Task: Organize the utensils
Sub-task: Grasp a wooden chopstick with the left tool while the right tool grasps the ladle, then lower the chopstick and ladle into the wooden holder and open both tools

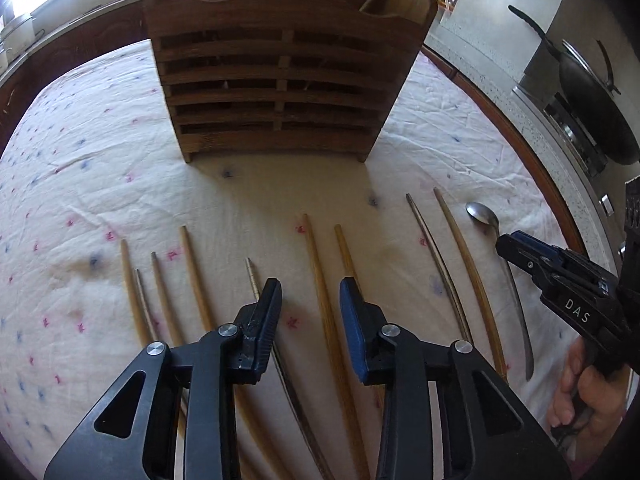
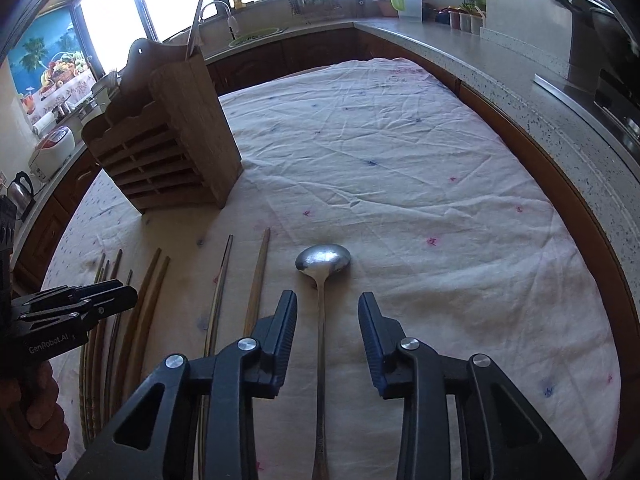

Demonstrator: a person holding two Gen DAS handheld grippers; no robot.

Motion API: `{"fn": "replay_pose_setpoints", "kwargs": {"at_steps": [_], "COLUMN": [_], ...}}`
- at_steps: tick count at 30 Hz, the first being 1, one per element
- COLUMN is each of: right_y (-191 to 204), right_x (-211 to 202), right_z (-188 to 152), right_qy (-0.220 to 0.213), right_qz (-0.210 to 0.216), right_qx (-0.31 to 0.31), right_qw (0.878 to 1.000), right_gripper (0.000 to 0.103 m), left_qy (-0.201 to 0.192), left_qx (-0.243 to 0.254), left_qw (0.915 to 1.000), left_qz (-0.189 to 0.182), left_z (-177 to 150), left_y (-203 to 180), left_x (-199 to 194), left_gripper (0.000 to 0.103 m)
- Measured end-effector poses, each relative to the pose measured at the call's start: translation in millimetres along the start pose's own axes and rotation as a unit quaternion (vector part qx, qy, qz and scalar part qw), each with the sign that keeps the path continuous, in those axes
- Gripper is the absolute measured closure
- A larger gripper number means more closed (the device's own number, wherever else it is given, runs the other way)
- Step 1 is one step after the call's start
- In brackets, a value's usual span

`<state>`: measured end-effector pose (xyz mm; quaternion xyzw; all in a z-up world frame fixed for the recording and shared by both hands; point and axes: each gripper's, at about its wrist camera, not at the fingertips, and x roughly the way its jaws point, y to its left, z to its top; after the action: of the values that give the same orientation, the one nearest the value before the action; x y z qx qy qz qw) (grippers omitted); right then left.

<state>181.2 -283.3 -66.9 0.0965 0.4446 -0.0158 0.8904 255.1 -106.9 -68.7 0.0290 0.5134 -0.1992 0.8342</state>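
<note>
Blown-out window (image 2: 116, 28) backlight, soft shadows on cloth (image 2: 400, 160), strong fisheye edge curvature.

One wooden rack (image 1: 276, 80) stands on one cloth (image 1: 100, 160), and one metal spoon (image 2: 322, 264) lies on that cloth. Chopsticks: nine can be counted in the left wrist view, five at the left (image 1: 192, 272), two in the middle (image 1: 320, 280) and two at the right (image 1: 460, 256), though the gripper may hide more. Two grippers show, the left (image 1: 310, 292) and the right (image 2: 327, 304); one wok (image 1: 592, 92) sits on the stove.
</note>
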Motion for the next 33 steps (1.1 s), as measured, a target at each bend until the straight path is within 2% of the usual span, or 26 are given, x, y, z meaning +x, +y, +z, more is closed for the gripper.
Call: {"fn": "replay_pose_setpoints", "kwargs": {"at_steps": [4, 6, 7, 8, 9, 12, 16, 24, 33], "right_y": [5.0, 10.4, 13.1, 15.9, 17.7, 15.1, 14.1, 18.7, 27.3], "right_x": [16.4, 19.8, 21.0, 21.6, 21.7, 19.2, 1.1, -52.1, -124.7], "right_z": [5.0, 7.2, 7.3, 6.8, 6.7, 7.6, 6.4, 8.4, 20.1], "right_qy": [0.011, 0.012, 0.011, 0.010, 0.010, 0.013, -0.007, -0.062, -0.139], "right_qz": [-0.020, -0.031, -0.035, -0.039, -0.036, -0.009, 0.017, 0.031, 0.047], "right_qx": [-0.025, -0.040, -0.046, -0.054, -0.057, -0.042, -0.022, -0.008, -0.011], "right_qw": [0.999, 0.999, 0.998, 0.998, 0.998, 0.999, 1.000, 0.998, 0.989], "right_gripper": [0.078, 0.080, 0.083, 0.089, 0.098, 0.099, 0.099, 0.099, 0.099], "left_qy": [-0.004, -0.006, -0.007, -0.007, -0.007, -0.011, -0.039, -0.107, -0.180], "left_qx": [0.020, 0.029, 0.032, 0.034, 0.032, 0.013, 0.001, -0.004, -0.003], "left_qw": [0.9995, 0.9988, 0.9985, 0.9985, 0.9988, 0.9998, 0.9990, 0.9930, 0.9809], "left_qz": [0.026, 0.039, 0.044, 0.042, 0.036, -0.004, -0.024, -0.051, -0.074], "left_z": [5.2, 5.8, 5.7, 5.3, 5.4, 7.6, 6.8, 2.9, -9.8], "left_y": [-9.5, -13.4, -14.8, -14.4, -13.8, -7.4, 1.6, 4.9, 10.7], "left_x": [5.1, 6.5, 6.8, 7.2, 6.7, 2.5, -21.5, -93.3, -168.5], "left_gripper": [0.076, 0.082, 0.089, 0.095, 0.095, 0.096, 0.096, 0.097, 0.098]}}
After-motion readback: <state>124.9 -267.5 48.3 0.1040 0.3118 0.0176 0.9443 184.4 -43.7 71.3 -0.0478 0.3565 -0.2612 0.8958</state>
